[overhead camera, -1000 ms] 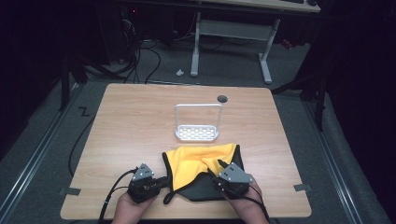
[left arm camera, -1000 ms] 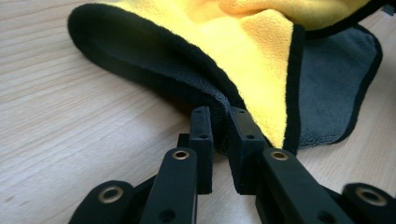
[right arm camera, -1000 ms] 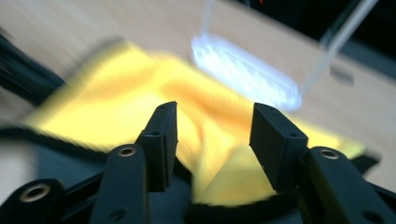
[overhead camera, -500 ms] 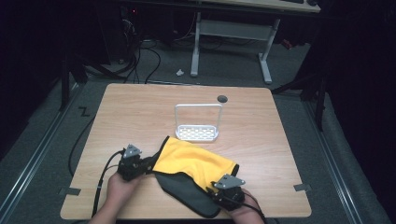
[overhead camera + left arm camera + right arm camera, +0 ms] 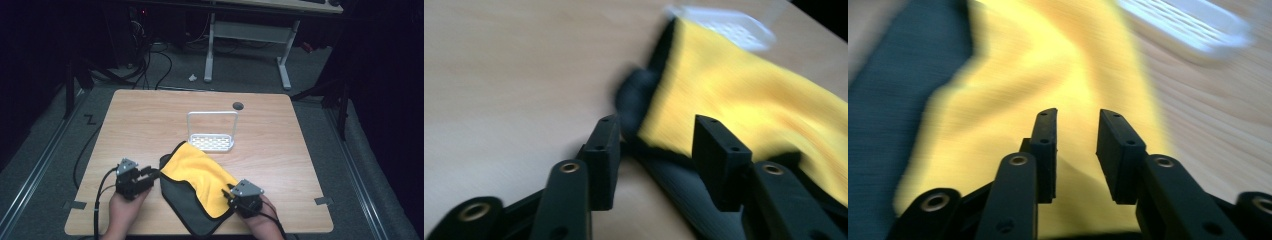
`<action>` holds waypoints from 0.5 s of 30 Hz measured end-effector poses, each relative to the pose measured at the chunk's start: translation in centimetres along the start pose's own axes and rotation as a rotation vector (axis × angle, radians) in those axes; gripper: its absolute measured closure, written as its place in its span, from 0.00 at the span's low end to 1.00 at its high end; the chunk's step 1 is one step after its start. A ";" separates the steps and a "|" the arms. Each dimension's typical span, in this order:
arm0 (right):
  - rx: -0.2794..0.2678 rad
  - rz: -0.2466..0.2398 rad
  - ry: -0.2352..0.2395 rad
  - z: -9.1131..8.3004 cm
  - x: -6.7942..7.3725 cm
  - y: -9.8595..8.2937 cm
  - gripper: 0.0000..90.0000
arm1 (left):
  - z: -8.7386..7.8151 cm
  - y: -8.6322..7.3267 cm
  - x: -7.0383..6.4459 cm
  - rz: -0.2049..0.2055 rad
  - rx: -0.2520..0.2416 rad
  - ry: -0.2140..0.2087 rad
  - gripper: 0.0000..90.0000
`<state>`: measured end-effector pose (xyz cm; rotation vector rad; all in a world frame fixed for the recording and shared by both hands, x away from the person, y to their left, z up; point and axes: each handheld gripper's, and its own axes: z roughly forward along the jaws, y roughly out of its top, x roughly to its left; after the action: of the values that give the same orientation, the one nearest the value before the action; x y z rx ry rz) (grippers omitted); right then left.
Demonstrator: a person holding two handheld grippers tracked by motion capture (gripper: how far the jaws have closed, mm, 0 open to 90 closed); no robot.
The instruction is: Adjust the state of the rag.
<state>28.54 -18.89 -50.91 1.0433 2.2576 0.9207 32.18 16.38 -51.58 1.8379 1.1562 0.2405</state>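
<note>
A yellow cloth [image 5: 202, 172] with a dark grey underside lies spread slantwise on the wooden table [image 5: 150, 120], its grey side showing along the near left edge. My left gripper [image 5: 152, 173] sits at the cloth's left corner. In the left gripper view it [image 5: 656, 135] is open, with the cloth's dark edge [image 5: 639, 95] between the jaws. My right gripper [image 5: 228, 193] is at the cloth's near right corner. Its jaws [image 5: 1078, 125] stand apart over the yellow cloth [image 5: 1038, 65], holding nothing.
A white perforated tray with an upright wire frame [image 5: 211, 135] stands just behind the cloth, blurred in the gripper views [image 5: 724, 22] [image 5: 1188, 25]. A round cable hole [image 5: 238, 105] lies near the table's far edge. Bare wood surrounds the cloth.
The cloth went from bunched at the front to spread flat. My left gripper moved left, the right one to the front right, and both now stand open.
</note>
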 end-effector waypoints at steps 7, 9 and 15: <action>0.070 -0.022 0.021 0.5 1.1 -1.1 0.90 | 2.6 -1.8 -4.6 0.160 0.139 -0.058 0.82; 0.069 -0.036 0.064 0.0 2.1 -1.2 0.87 | 2.8 -1.2 -3.6 0.132 0.131 -0.031 0.82; 0.013 -0.101 0.105 1.6 5.3 3.4 0.70 | 2.7 -1.2 -2.9 0.122 0.124 -0.045 0.82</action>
<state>28.05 -12.47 -50.14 0.8961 2.3817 0.9383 31.42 12.59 -53.19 2.0158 1.0501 0.1997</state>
